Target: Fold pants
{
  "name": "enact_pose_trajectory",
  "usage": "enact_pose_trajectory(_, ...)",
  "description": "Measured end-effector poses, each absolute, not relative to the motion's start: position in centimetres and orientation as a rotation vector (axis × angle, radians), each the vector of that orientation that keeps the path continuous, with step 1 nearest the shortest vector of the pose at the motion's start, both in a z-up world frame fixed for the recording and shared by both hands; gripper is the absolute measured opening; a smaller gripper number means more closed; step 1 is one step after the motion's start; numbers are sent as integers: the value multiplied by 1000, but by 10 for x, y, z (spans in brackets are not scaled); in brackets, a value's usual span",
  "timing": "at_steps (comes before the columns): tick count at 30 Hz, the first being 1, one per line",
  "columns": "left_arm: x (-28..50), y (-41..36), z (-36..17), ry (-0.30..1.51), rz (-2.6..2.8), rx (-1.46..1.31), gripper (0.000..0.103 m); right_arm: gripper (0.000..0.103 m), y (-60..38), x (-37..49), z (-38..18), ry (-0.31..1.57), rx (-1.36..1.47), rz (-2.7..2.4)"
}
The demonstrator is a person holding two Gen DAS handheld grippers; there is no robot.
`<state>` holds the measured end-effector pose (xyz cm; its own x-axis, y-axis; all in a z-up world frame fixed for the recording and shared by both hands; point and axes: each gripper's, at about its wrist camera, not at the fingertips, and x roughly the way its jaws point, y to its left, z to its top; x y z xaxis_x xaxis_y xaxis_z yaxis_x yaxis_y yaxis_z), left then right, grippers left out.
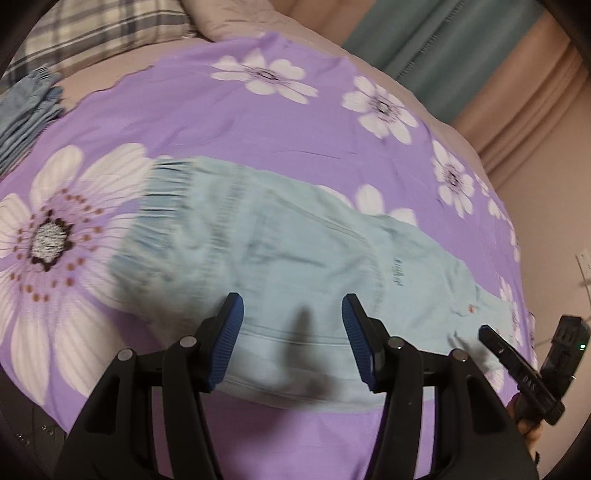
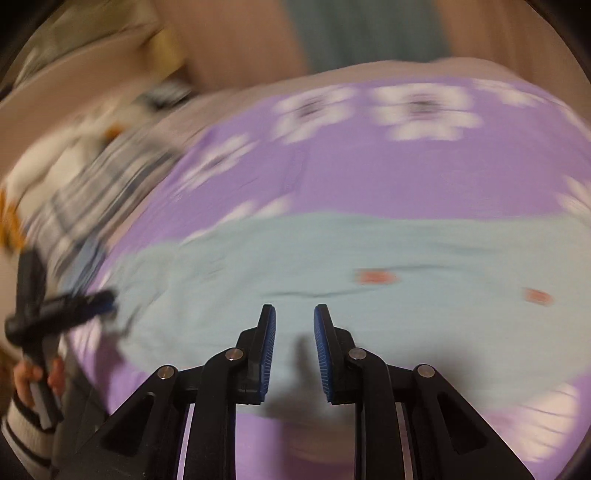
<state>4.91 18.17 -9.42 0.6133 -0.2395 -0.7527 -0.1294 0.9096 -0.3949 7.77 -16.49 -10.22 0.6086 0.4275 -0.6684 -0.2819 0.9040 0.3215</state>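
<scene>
- While both tools hang over the bed, the pants lie stretched flat across the purple floral sheet, elastic waistband toward the big white flower, legs running off toward the far edge.
- Left gripper is spread wide with nothing between its blue pads; it hovers over the near hem of the pale blue cloth, and I can't tell whether the tips touch it.
- Right gripper has its fingers part-way apart, also empty, poised over the near edge of the leg section.
- Risk, as I judge it: each tool could pinch only the top layer, so the lift would peel the pants open instead of folding them.
- Another risk: the pads could bite the sheet along with the hem, dragging the bedding up and wrinkling the lay.
- The right wrist view is badly smeared, which suggests fast motion; a rushed grab might miss the edge or fold it crooked.
- A second bluish garment sits at the far left corner near a plaid pillow, well apart.
- Writing: a small dark mark on the pants is too blurred to read; letters on the other tool's finger look like "PAS", uncertain.
</scene>
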Motion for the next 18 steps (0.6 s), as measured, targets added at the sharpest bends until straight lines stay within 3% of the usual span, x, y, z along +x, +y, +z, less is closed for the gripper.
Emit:
enact_pose_trajectory(5,48,191,-114,977,-45,-398,21,19,-77,99,-119,869,40,528)
enact_pose_trajectory(10,40,200,-117,993,-88,-395,19,19,-25,74,-143,961,-83,632)
enact_pose_trajectory(16,34,215,-117,979,-116,-491,19,19,-30,76,-120,1052,-72,691)
enact_pose_trajectory(18,33,217,-117,981,-116,-513,19,19,-27,83,-111,1006,-74,693)
